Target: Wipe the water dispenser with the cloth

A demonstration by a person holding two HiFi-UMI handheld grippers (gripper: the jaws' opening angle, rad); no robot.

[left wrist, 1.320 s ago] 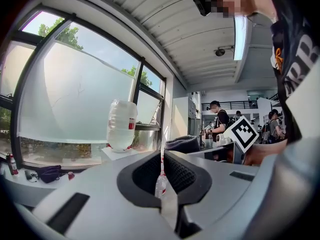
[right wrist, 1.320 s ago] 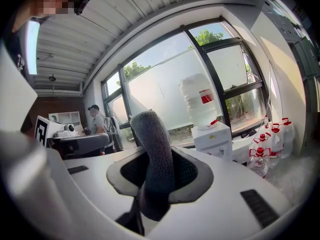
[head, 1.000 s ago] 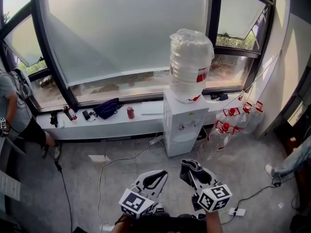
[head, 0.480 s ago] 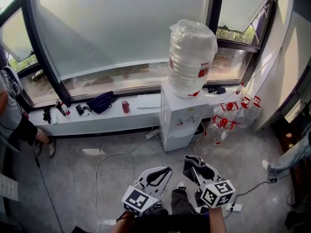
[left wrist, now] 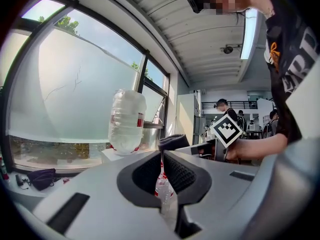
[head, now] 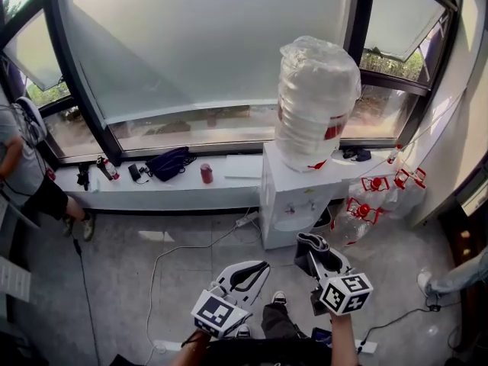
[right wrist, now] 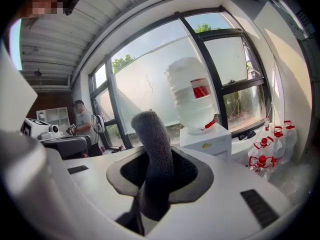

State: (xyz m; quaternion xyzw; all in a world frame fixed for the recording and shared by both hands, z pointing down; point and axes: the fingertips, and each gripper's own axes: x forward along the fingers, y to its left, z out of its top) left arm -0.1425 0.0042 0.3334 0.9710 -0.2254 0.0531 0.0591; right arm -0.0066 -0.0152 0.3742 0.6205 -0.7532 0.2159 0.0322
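Head view: 1 white water dispenser (head: 293, 197) stands on the floor against the right end of the window sill (head: 152, 193), with 1 large bottle (head: 316, 101) upside down on its top. Both tools hang low at the near edge, well apart from the dispenser: the left gripper (head: 253, 271) and the right gripper (head: 314, 255), which carries 1 dark cloth (head: 306, 242). Left gripper view: the jaws are clenched to a thin slit with nothing between them, so it is idle. Right gripper view: the jaws are clamped on the grey cloth, which stands up in a loop that seems folded over the tips; the dispenser lies ahead to the right. Step in hand: the approach, with wiping not yet begun. The next move likely calls for carrying the cloth forward and pressing it flat on the dispenser's top or front.
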